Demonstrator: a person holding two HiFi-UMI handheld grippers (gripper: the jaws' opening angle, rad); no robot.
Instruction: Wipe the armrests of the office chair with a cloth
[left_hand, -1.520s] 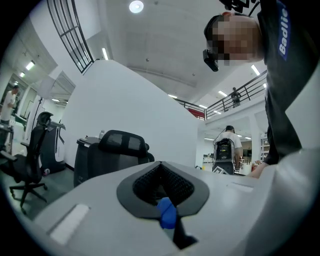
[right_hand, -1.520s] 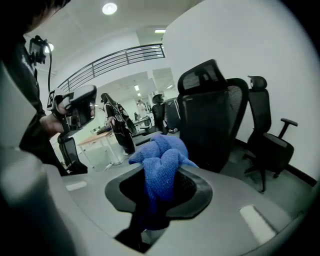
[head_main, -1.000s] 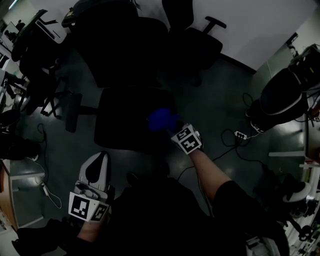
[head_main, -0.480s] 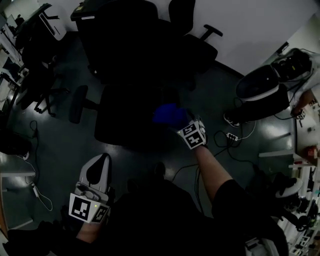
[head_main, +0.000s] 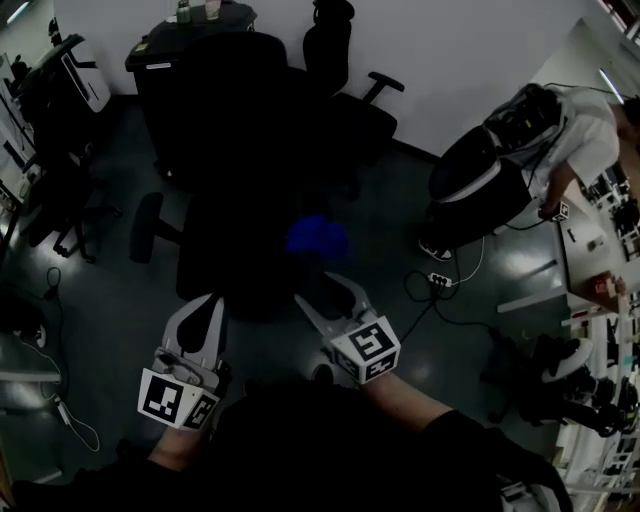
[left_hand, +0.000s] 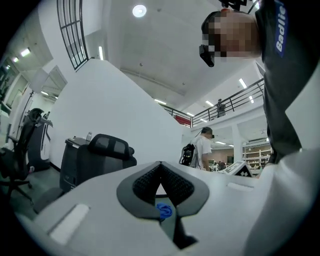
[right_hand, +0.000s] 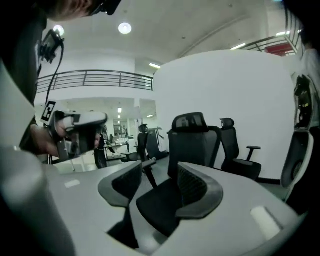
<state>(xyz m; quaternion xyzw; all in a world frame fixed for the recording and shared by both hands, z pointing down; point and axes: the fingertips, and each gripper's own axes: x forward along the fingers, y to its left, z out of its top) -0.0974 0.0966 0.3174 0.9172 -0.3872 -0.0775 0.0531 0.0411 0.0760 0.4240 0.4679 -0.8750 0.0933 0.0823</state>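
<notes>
A black office chair (head_main: 235, 245) stands in front of me, very dark in the head view, its left armrest (head_main: 147, 228) sticking out to the side. A blue cloth (head_main: 316, 237) lies on the right side of the seat. My right gripper (head_main: 328, 292) hangs a short way back from the cloth; its jaws are closing with nothing between them. In the right gripper view, that gripper (right_hand: 159, 172) frames the chair's seat (right_hand: 160, 205) and backrest (right_hand: 192, 137). My left gripper (head_main: 197, 305) is shut and empty. Below its meeting tips (left_hand: 160, 167) a bit of the cloth (left_hand: 164, 211) shows.
More office chairs (head_main: 350, 110) and a black cabinet (head_main: 190, 40) stand against the back wall. A person (head_main: 580, 130) bends over dark equipment (head_main: 480, 175) at the right. A power strip with cables (head_main: 438, 281) lies on the floor right of the chair.
The right gripper was at the blue cloth; it has let go and pulled back toward me. The cloth stays on the chair. The left gripper has shifted slightly.
</notes>
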